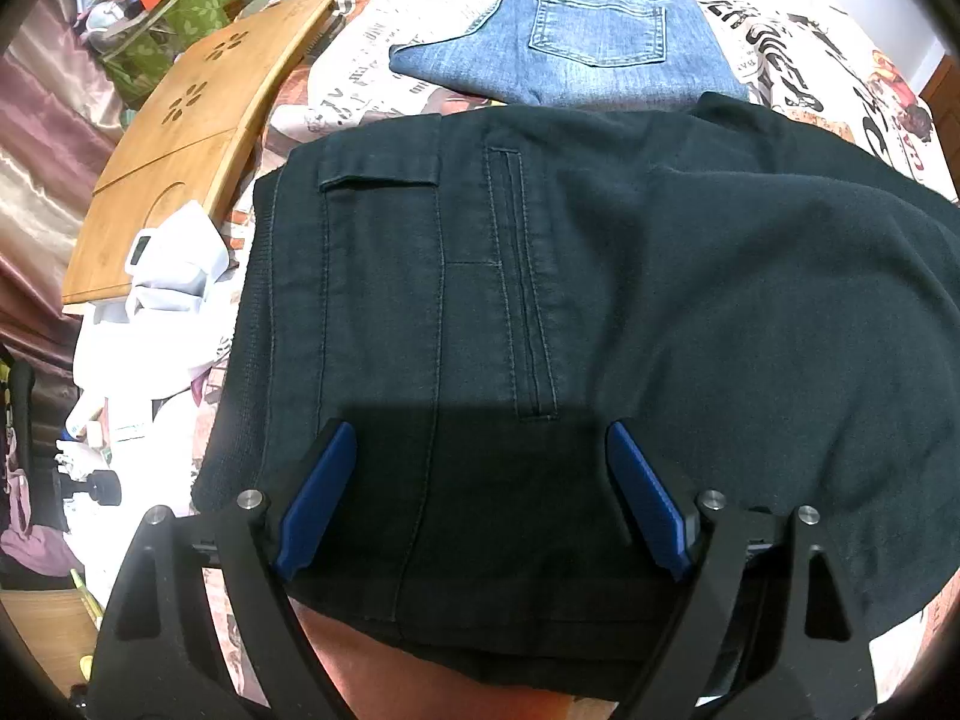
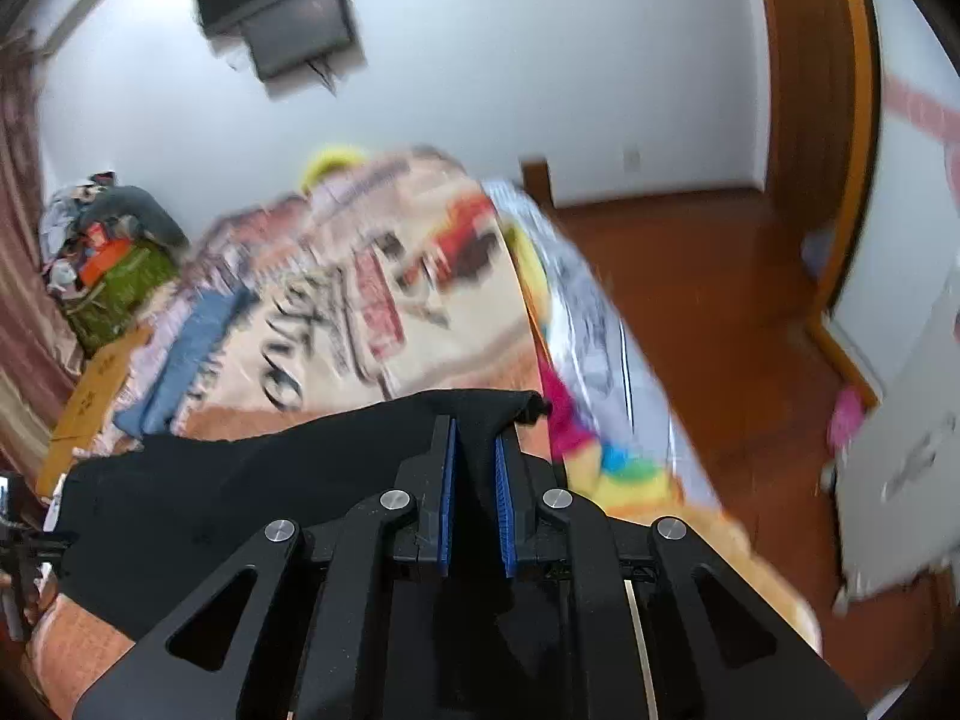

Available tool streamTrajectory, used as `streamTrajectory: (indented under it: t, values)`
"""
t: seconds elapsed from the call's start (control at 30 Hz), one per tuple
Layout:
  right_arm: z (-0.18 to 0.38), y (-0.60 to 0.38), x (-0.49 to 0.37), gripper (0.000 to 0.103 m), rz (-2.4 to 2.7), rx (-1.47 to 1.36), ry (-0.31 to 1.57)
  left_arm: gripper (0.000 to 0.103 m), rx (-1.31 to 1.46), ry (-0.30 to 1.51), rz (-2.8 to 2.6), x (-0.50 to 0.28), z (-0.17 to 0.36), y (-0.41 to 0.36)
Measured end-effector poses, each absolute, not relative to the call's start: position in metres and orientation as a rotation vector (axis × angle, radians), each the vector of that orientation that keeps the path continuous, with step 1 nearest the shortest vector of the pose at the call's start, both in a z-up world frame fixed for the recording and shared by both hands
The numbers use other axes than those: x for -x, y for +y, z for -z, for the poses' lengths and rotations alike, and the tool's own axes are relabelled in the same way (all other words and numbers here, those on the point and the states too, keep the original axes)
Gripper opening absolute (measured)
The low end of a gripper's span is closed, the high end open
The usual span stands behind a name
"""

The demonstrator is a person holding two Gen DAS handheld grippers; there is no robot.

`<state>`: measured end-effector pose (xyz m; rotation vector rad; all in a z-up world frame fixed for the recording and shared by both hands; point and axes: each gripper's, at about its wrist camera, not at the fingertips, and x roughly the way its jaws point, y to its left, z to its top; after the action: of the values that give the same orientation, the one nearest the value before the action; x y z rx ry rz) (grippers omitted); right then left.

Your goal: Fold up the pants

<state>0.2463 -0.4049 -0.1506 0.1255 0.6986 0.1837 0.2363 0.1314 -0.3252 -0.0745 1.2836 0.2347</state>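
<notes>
Black pants (image 1: 540, 300) lie spread on the patterned bed cover, waistband at the left, a back pocket and seams showing. My left gripper (image 1: 480, 438) is open just above the pants, its blue pads (image 1: 318, 498) wide apart with nothing between them. In the right wrist view my right gripper (image 2: 477, 432) is shut on a fold of the black pants (image 2: 240, 480) and holds that end lifted above the bed; the view is blurred.
Folded blue jeans (image 1: 588, 36) lie on the bed beyond the black pants. A wooden lap tray (image 1: 180, 138) and white cloth (image 1: 168, 276) sit at the left. The bed's right edge (image 2: 600, 360) drops to a wooden floor (image 2: 720, 300). A cluttered pile (image 2: 108, 252) stands far left.
</notes>
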Motion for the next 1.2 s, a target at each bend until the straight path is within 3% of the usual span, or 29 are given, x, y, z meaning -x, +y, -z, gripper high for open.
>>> streamTrajectory:
  t: [0.17, 0.27, 0.4, 0.47, 0.53, 0.63, 0.87, 1.2]
  values:
    - [0.187, -0.411, -0.260, 0.011, -0.128, -0.123, 0.832, 0.086, 0.078, 1.278, -0.234, -0.235, 0.324, 0.132]
    - [0.228, -0.420, -0.270, 0.016, -0.038, -0.114, 0.977, 0.086, 0.073, 1.281, -0.226, -0.233, 0.321, 0.132]
    - [0.235, -0.428, -0.262, 0.019, 0.010, -0.122, 1.032, 0.086, 0.060, 1.281, -0.213, -0.229, 0.317, 0.132]
    - [0.224, -0.427, -0.253, 0.023, -0.001, -0.111, 1.008, 0.086, 0.053, 1.276, -0.209, -0.226, 0.311, 0.132]
    - [0.212, -0.420, -0.244, 0.037, -0.023, -0.087, 0.977, 0.086, 0.052, 1.263, -0.200, -0.222, 0.303, 0.131]
    - [0.193, -0.393, -0.236, 0.044, -0.110, -0.043, 0.926, 0.086, 0.030, 1.218, -0.178, -0.213, 0.285, 0.125]
    - [0.176, -0.282, -0.215, 0.047, -0.429, 0.100, 0.882, 0.086, -0.051, 1.128, -0.045, -0.196, 0.249, 0.093]
    - [0.207, -0.154, -0.187, 0.047, -0.758, 0.267, 0.957, 0.086, -0.137, 1.148, 0.122, -0.193, 0.262, 0.040]
